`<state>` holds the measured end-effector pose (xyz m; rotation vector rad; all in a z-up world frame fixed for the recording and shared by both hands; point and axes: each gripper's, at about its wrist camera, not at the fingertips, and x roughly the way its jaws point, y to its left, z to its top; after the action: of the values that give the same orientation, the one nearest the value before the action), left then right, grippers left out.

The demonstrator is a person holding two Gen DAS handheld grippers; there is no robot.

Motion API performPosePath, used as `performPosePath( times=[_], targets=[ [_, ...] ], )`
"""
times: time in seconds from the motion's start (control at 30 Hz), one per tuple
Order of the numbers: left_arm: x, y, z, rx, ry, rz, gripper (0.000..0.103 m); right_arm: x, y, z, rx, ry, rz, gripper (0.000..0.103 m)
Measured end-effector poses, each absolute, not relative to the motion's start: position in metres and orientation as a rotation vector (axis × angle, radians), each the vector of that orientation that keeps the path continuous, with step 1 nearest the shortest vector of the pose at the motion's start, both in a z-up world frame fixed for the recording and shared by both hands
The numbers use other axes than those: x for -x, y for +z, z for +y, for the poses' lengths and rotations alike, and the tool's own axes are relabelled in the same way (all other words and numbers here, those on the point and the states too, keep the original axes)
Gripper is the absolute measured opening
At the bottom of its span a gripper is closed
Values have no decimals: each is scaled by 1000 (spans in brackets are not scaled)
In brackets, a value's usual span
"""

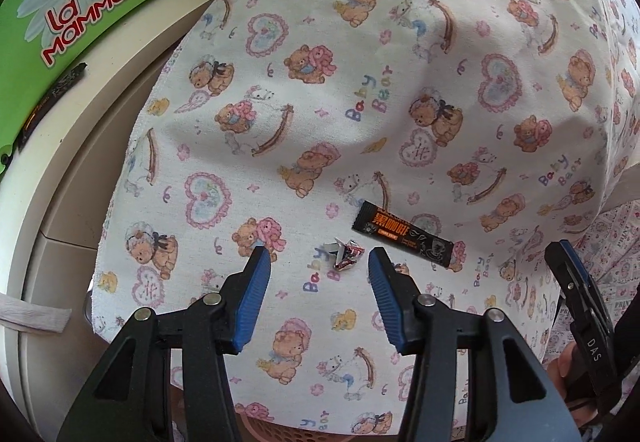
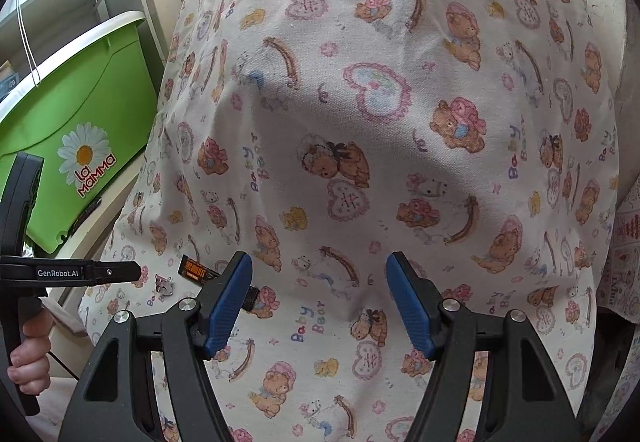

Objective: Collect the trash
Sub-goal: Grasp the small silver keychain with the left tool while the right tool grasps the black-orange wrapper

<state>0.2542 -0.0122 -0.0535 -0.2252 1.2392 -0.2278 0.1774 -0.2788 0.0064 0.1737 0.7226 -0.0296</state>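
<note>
- The left gripper (image 1: 318,258) hovers over the bear-print cloth (image 1: 360,81) with its blue-padded jaws spread wide, gripping nothing.
- A small crumpled wrapper (image 1: 346,254) lies on the cloth between the fingertips, touching neither.
- A black coffee sachet (image 1: 402,234) with orange lettering lies flat just beside it, to the right.
- The right gripper (image 2: 320,266) is likewise wide open and empty, above bare cloth.
- A green La Mamma bin (image 1: 60,13) stands off to the left.
</note>
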Motion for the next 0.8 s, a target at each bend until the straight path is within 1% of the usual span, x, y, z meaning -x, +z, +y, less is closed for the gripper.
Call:
performPosePath(
  times=[0.13,0.23,0.3,0.37,0.43,0.47,0.5,0.57,0.6,0.63,0.67,0.73,0.77,0.8],
  targets=[
    [-260,-53,-19,183,-234,1217,46,-183,1,-284,-218,-27,741,72],
    [-261,-63,-30,185,-272,1266,46,-187,-3,-282,-212,-32,750,72],
    [-259,-68,-36,168,-269,1278,38,-188,-5,-278,-199,-29,755,72],
    [-260,-70,-42,130,-218,1255,35,-189,-6,-274,-184,-18,755,72],
    [-262,-73,-46,104,-202,1246,29,-190,-7,-268,-170,3,757,72],
    [-266,-76,-51,95,-215,1256,23,-190,-7,-265,-171,21,759,72],
    [-267,-77,-51,102,-220,1267,15,-191,-8,-264,-180,46,767,72],
    [-268,-77,-50,124,-226,1271,15,-193,-11,-262,-223,104,786,72],
    [-268,-74,-49,126,-230,1267,15,-194,-13,-262,-247,133,794,70],
    [-265,-68,-48,129,-238,1254,15,-195,-15,-261,-266,160,804,64],
    [-262,-61,-47,126,-242,1237,15,-197,-17,-261,-282,182,810,62],
    [-254,-45,-45,109,-233,1187,15,-201,-20,-259,-303,209,813,54],
    [-249,-36,-45,90,-217,1152,15,-203,-21,-257,-307,216,815,53],
    [-245,-28,-43,68,-196,1115,15,-206,-23,-254,-307,225,819,48]
  ],
)
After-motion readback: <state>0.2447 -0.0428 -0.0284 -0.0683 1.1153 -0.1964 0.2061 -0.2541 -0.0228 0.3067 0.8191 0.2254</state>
